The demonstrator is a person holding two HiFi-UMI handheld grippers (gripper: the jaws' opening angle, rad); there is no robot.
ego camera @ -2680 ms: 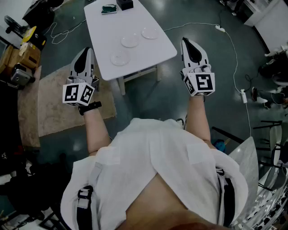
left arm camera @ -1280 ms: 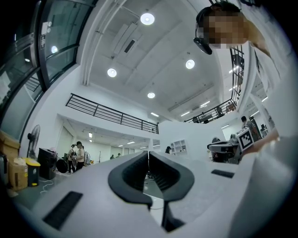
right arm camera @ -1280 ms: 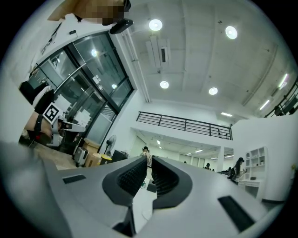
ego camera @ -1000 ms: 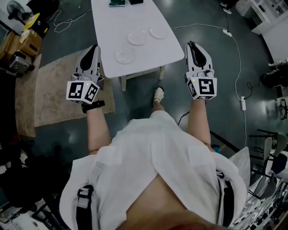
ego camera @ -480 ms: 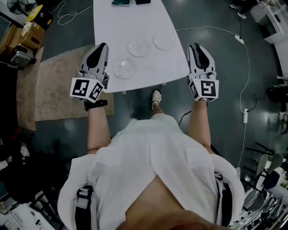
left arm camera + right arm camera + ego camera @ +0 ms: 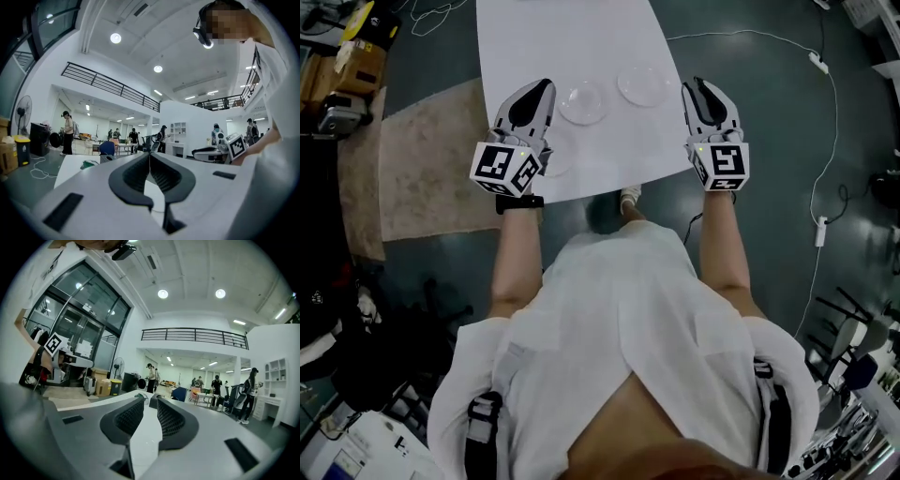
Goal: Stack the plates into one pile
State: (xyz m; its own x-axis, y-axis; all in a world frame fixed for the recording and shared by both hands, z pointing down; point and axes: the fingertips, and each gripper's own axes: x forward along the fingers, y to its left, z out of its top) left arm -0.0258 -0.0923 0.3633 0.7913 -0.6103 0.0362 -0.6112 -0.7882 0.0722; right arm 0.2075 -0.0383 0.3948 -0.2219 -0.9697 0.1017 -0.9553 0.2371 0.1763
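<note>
Three clear glass plates lie apart on the white table (image 6: 581, 37). One plate (image 6: 581, 101) sits mid-table, a second plate (image 6: 643, 86) lies to its right, and the nearest plate (image 6: 559, 156) is partly hidden by my left gripper's marker cube. My left gripper (image 6: 546, 85) (image 6: 149, 154) is shut and empty, over the table's near left part, beside the middle plate. My right gripper (image 6: 697, 84) (image 6: 150, 399) hangs just off the table's right edge. Its jaws are opening and nothing is between them.
The table's front edge runs just ahead of my wrists, with my shoe (image 6: 628, 198) below it. A beige rug (image 6: 422, 169) lies on the floor to the left and a white cable (image 6: 830, 112) to the right. A green item (image 6: 89, 164) sits at the table's far end.
Both grippers moved forward to the table. The left one now reaches over its near edge among the plates; the right one has come level with the table's right edge.
</note>
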